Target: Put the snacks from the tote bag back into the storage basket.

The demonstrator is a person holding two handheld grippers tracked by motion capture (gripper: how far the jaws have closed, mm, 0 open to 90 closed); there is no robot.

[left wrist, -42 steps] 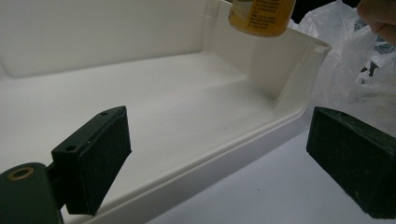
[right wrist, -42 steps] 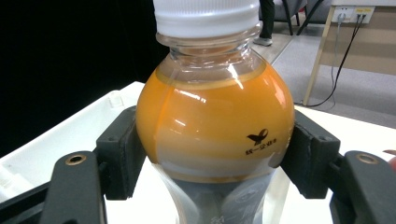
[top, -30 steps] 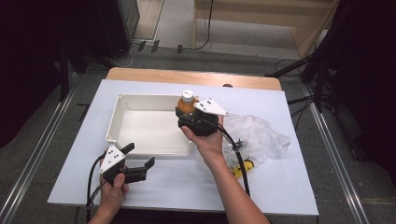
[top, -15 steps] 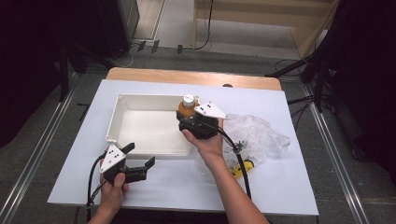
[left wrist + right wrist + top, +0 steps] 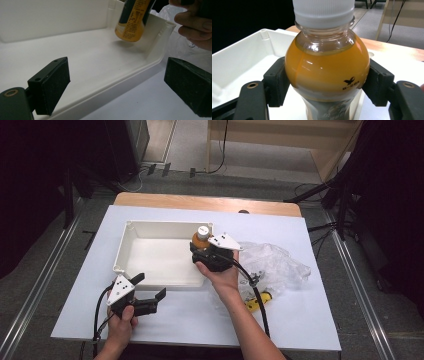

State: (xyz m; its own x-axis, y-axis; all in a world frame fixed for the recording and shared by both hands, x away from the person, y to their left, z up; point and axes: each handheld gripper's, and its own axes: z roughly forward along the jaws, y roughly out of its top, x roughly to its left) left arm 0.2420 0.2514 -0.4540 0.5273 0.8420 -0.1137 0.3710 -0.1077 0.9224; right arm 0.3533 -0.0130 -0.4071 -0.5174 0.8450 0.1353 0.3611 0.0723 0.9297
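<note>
A bottle of orange drink (image 5: 202, 235) with a white cap is held upright at the right end of a white bin (image 5: 150, 232), and my right gripper (image 5: 206, 253) is shut on its shoulder. In the right gripper view both black pads press the bottle (image 5: 327, 70) just below its neck. In the left gripper view the bottle's base (image 5: 130, 25) hangs a little above the bin floor near the corner. My left gripper (image 5: 149, 293) stands open on the table just in front of the bin's front rim (image 5: 140, 67), with nothing between its pads (image 5: 53, 85).
A crumpled clear plastic bag (image 5: 274, 262) lies right of the bin. A small yellow object (image 5: 260, 301) lies at its near edge beside the right forearm. The white sheet (image 5: 200, 320) covers the table, with a wooden strip (image 5: 200, 202) along the back.
The right gripper has brought the bottle slightly nearer and lower at the bin's right end. The left gripper has stayed put.
</note>
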